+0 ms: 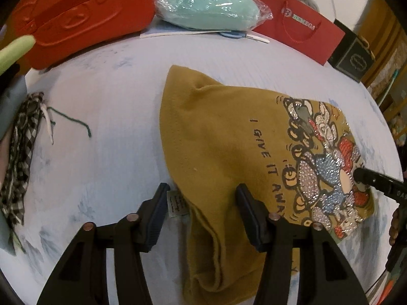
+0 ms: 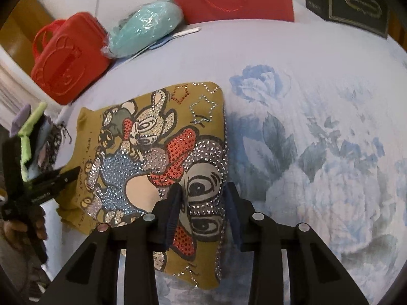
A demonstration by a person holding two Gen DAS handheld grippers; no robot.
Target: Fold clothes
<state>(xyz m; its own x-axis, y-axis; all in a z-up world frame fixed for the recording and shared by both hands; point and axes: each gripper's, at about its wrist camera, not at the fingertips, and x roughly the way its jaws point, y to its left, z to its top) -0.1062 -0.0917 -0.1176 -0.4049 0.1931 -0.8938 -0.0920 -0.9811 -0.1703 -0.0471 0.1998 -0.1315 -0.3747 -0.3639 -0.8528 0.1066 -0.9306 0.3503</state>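
Pale blue floral bedding (image 2: 318,117) covered the bed, and on it lay the mustard sweatshirt (image 1: 216,137), folded into a long bundle whose plain end narrowed toward the orange plastic case (image 1: 76,12) while its printed end reached the other way. A red paper bag (image 1: 300,25) and a wrapped mint cushion (image 1: 206,7) sat well behind it. Over at the printed end, the right gripper (image 2: 202,198) had its fingers on either side of the rhinestone cartoon's edge; whether they pinched the cloth I couldn't tell. The left gripper (image 1: 201,195) straddled the plain hem beside a small care label (image 1: 176,203), fingers apart, fabric between them. Both frames cut off the sweatshirt's near edge behind the fingers.
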